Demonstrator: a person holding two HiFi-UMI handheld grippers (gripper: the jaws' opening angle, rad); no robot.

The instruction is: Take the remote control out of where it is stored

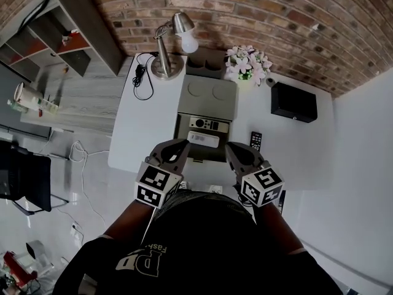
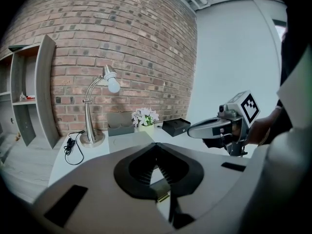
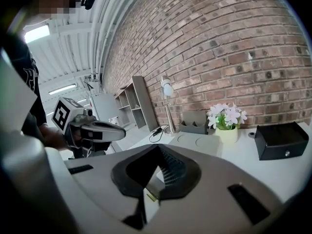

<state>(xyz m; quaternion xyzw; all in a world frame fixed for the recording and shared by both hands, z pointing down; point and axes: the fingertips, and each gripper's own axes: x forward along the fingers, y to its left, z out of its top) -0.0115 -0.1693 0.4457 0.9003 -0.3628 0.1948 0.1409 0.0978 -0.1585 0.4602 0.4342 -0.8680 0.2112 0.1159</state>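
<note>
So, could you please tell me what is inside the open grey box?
Inside the grey box lie a grey remote control and a white remote. Its near corners are covered by the left hand-held gripper and the right hand-held gripper.

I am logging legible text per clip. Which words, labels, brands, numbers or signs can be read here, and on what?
"Fash": small white print on the person's black shirt, continuing out of sight; the larger white letters beside it are folded and unreadable.
White remote control and black remote control: button markings too small to read.
Black-and-white marker cubes: patterns only, no letters.
</note>
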